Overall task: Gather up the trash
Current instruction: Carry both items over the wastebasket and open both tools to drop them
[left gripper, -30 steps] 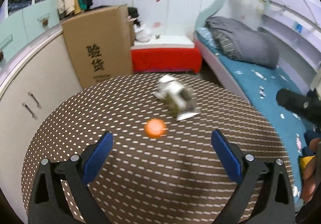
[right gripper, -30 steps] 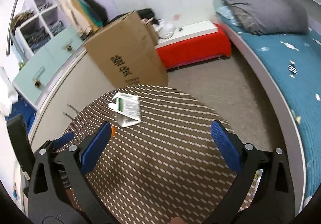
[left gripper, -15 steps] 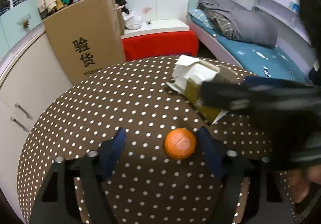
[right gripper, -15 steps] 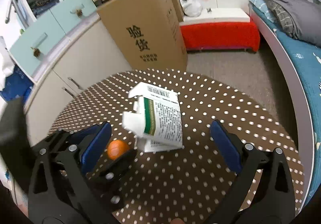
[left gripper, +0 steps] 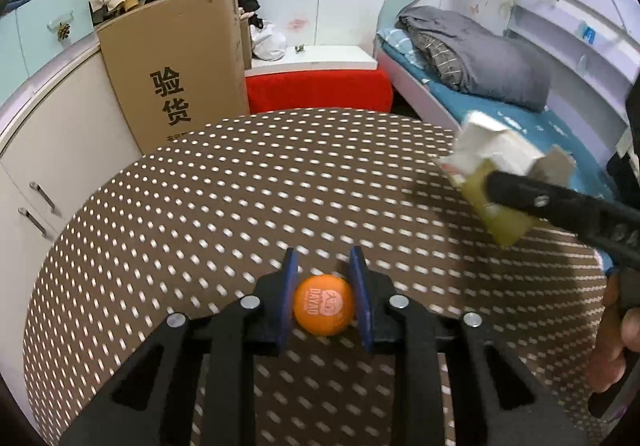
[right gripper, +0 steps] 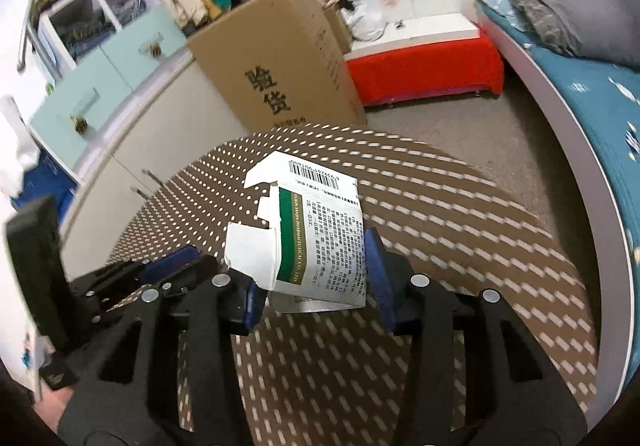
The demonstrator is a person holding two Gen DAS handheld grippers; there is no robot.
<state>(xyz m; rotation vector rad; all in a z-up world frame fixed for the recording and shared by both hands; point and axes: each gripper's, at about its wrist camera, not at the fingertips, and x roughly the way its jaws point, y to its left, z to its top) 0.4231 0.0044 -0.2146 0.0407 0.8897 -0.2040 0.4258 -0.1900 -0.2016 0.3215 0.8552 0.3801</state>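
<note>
Two claws just closing over the dotted counter (left gripper: 200,206): your left claw (left gripper: 323,270) pinches an orange ball (left gripper: 323,305), your right claw (right gripper: 314,278) a torn medicine box (right gripper: 316,242).

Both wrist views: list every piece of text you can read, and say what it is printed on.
"验货": cardboard box.
"DAYAO": orange ball; its other marks are too small.
"PHARMACEUTICAL CO., LTD.": gold stripe of the medicine carton; the words before it are blurred.
Carton's barcode digits and fine print: too small to read.
</note>
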